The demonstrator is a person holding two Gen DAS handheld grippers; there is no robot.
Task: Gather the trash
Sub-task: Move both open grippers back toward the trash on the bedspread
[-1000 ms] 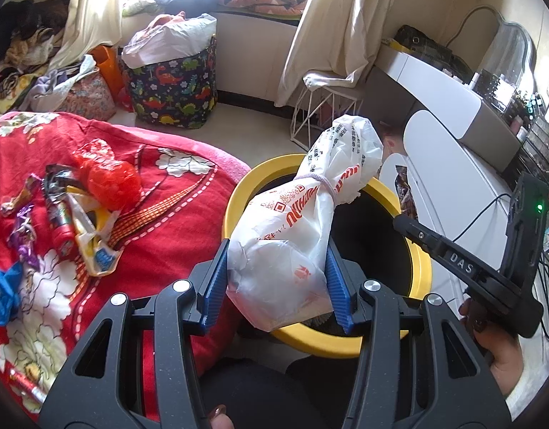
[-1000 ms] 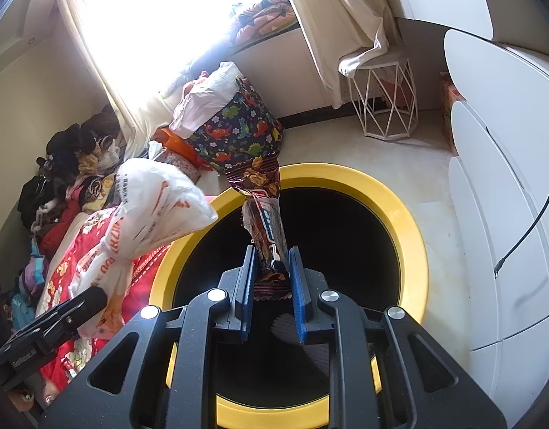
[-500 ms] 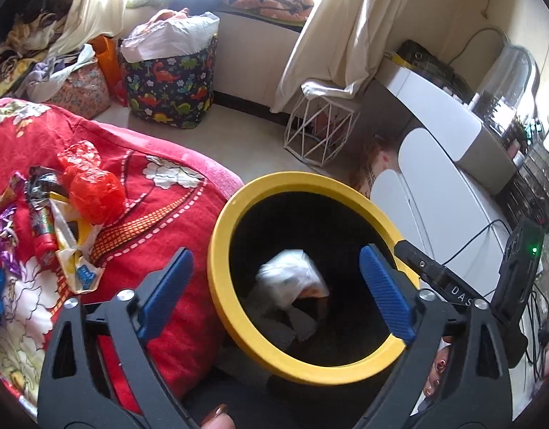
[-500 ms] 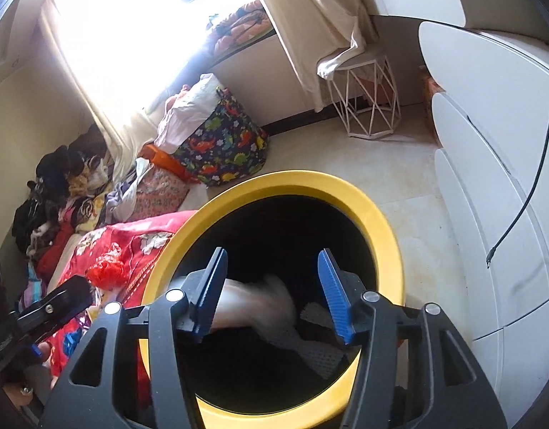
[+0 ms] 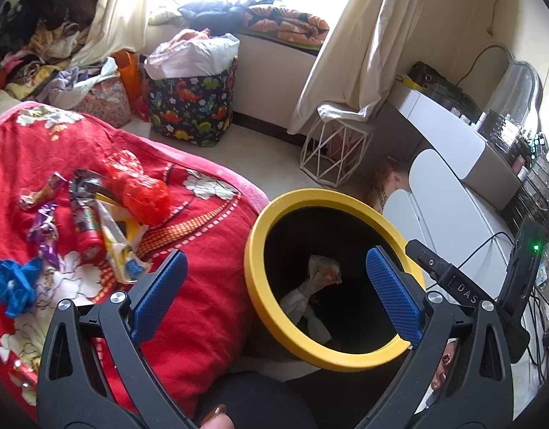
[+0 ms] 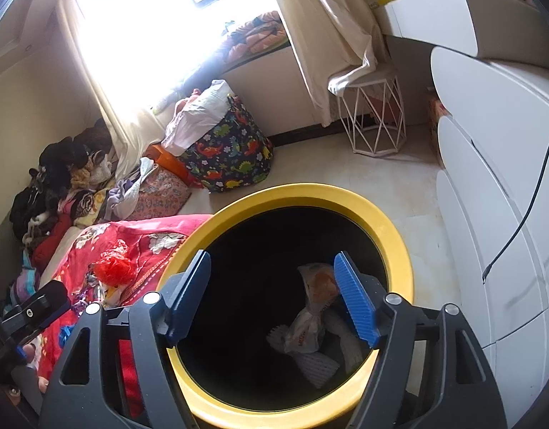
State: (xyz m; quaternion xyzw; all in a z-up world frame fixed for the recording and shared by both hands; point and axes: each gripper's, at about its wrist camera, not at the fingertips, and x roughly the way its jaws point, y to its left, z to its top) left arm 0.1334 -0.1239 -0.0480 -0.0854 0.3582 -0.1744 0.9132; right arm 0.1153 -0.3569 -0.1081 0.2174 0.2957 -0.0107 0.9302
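Note:
A black bin with a yellow rim (image 5: 253, 236) stands beside a bed covered by a red flowered blanket (image 5: 203, 271). A knotted white printed bag (image 5: 322, 271) lies at the bin's bottom among other scraps, and the right wrist view also shows the bag (image 6: 312, 318). My left gripper (image 5: 274, 268) hangs wide open over the bin's left rim, with nothing between its blue pads. My right gripper (image 6: 272, 268) is above the bin mouth, its jaws opening and empty. On the blanket lie a red plastic bag (image 5: 142, 189), several wrappers (image 5: 86, 221) and a blue scrap (image 5: 13, 286).
A dinosaur-print basket (image 5: 192, 111) full of cloth stands by the window wall. A white wire stool (image 5: 333, 153) is under the curtain. White rounded drawers (image 6: 488, 186) run along the right. Piles of clothes (image 6: 53, 186) fill the far left corner.
Both grippers have opened. The white bag left my left gripper and the brown wrapper left my right one; the bag now lies inside the bin. The left view has shifted toward the bed.

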